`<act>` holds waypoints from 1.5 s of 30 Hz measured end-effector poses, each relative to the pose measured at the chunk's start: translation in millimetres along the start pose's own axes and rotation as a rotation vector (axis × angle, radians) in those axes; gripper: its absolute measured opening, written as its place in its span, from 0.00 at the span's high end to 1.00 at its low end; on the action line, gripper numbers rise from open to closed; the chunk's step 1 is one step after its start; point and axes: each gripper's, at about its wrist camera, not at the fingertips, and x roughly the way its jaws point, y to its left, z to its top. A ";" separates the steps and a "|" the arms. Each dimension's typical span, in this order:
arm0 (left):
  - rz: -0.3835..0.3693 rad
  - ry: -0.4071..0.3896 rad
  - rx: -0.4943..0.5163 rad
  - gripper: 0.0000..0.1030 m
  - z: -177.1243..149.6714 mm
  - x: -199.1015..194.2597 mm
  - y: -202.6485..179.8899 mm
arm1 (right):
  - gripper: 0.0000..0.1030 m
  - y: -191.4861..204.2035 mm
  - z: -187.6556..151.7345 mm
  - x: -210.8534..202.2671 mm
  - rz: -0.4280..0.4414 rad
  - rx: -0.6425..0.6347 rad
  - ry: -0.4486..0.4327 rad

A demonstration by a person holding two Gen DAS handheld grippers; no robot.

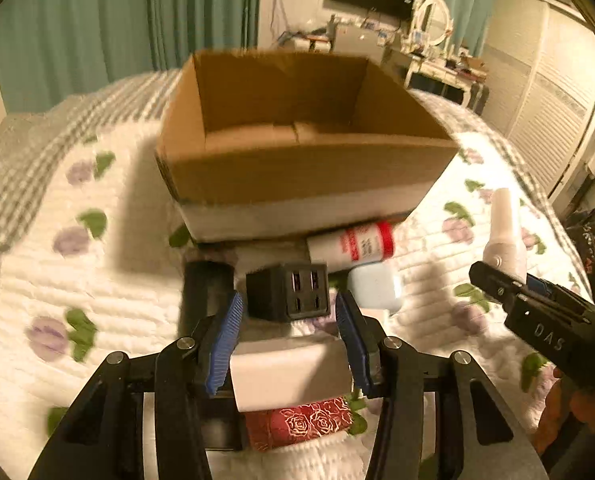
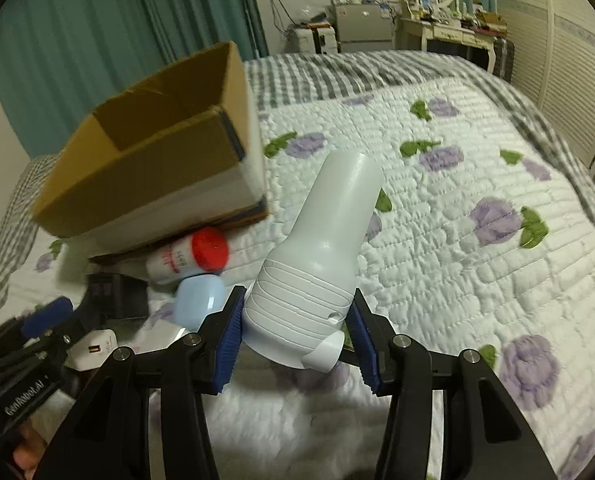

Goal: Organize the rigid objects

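Observation:
An open cardboard box (image 1: 297,168) stands on the quilted bed; it also shows at the left of the right wrist view (image 2: 149,168). My left gripper (image 1: 289,320) is shut on a white block (image 1: 289,372). Just beyond it lie a black USB charger cube (image 1: 287,290), a white bottle with a red cap (image 1: 351,242), a pale blue case (image 1: 375,288) and a black cylinder (image 1: 205,284). My right gripper (image 2: 295,320) is shut on a white ribbed bottle (image 2: 317,264), held above the quilt; it shows at the right of the left wrist view (image 1: 503,236).
A red rose-patterned item (image 1: 301,424) lies under the left gripper. A small white USB adapter (image 2: 91,350) lies near the left gripper. Teal curtains, a dressing table (image 2: 453,32) and louvred wardrobe doors stand beyond the bed. Open quilt (image 2: 477,240) stretches to the right.

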 end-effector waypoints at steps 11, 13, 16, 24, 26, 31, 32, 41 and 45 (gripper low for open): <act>-0.030 0.083 0.002 0.77 -7.3 -3.3 20.1 | 0.52 14.1 -2.8 -24.6 -0.001 -0.027 -0.021; -0.026 0.102 -0.009 0.50 -13.0 2.1 25.7 | 0.52 11.8 -5.5 -17.4 0.000 -0.024 -0.006; -0.044 0.128 -0.036 0.50 -20.0 12.7 26.2 | 0.52 9.8 -9.4 -5.8 0.005 -0.013 0.014; 0.001 0.155 0.089 0.36 -18.4 55.2 0.6 | 0.52 6.5 -11.9 17.1 0.010 0.006 0.043; 0.005 0.155 0.108 0.32 -14.9 61.1 -1.3 | 0.52 7.2 -12.0 20.3 0.013 0.008 0.049; 0.028 0.166 0.147 0.26 -8.5 79.1 -9.9 | 0.52 9.2 -13.5 28.0 0.011 0.006 0.066; 0.028 0.170 0.144 0.27 -7.1 81.5 -9.9 | 0.52 9.4 -14.2 27.9 0.011 0.005 0.067; 0.001 0.155 0.157 0.43 -14.0 62.8 -14.6 | 0.52 7.3 -15.1 12.1 0.012 0.010 0.048; -0.010 0.146 0.137 0.47 -20.4 42.0 -16.8 | 0.52 8.0 -12.5 -0.3 0.015 -0.001 0.030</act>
